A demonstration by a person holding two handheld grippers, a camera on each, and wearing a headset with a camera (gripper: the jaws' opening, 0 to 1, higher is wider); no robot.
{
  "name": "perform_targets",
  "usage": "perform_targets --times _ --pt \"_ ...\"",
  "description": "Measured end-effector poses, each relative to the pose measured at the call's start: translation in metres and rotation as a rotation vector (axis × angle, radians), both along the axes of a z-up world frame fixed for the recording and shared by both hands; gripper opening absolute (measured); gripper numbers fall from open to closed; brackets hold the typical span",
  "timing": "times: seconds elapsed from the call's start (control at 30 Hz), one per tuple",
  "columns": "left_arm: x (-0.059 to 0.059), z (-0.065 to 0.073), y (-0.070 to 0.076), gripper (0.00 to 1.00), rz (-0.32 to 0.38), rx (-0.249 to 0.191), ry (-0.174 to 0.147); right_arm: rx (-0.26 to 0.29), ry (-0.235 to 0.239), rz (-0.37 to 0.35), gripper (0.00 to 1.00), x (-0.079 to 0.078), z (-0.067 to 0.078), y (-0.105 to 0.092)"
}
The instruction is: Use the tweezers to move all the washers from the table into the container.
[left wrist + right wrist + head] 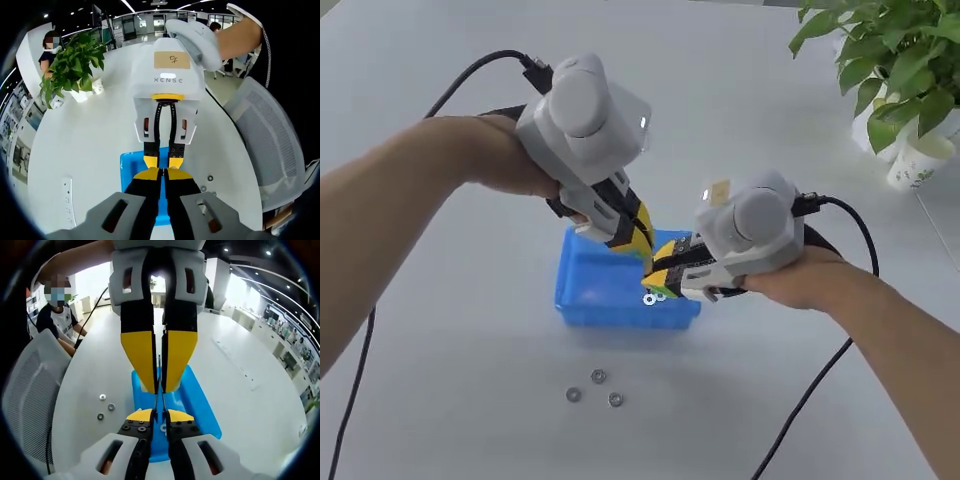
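White tabletop (440, 340) spreads all round. Three washers (598, 376) lie loose just in front of the blue container (590, 280). Above its near edge my left gripper (642, 245) is clamped on the tweezers (160, 407), and my right gripper (660, 280) pinches them lower down, tips by a delivered washer (163, 427). I judge this a drop-off; next I reach for the loose three.

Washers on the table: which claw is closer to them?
Right. The right claw sits at the near edge of the box, just behind the washers; the left claw hangs farther back over it.
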State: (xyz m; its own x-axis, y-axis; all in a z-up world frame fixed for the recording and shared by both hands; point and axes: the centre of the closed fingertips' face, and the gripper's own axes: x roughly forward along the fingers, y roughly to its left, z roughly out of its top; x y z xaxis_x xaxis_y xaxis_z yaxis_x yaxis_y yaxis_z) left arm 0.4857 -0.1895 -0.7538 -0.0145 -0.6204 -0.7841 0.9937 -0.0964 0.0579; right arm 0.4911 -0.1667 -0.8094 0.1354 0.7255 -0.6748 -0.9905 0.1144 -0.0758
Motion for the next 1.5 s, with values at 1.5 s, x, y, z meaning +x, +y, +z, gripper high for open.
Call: perform_targets --times 1.5 --pt "-0.058 -0.009 0.008 0.06 -0.014 0.043 0.015 0.015 0.011 0.031 0.11 -0.060 -0.006 0.008"
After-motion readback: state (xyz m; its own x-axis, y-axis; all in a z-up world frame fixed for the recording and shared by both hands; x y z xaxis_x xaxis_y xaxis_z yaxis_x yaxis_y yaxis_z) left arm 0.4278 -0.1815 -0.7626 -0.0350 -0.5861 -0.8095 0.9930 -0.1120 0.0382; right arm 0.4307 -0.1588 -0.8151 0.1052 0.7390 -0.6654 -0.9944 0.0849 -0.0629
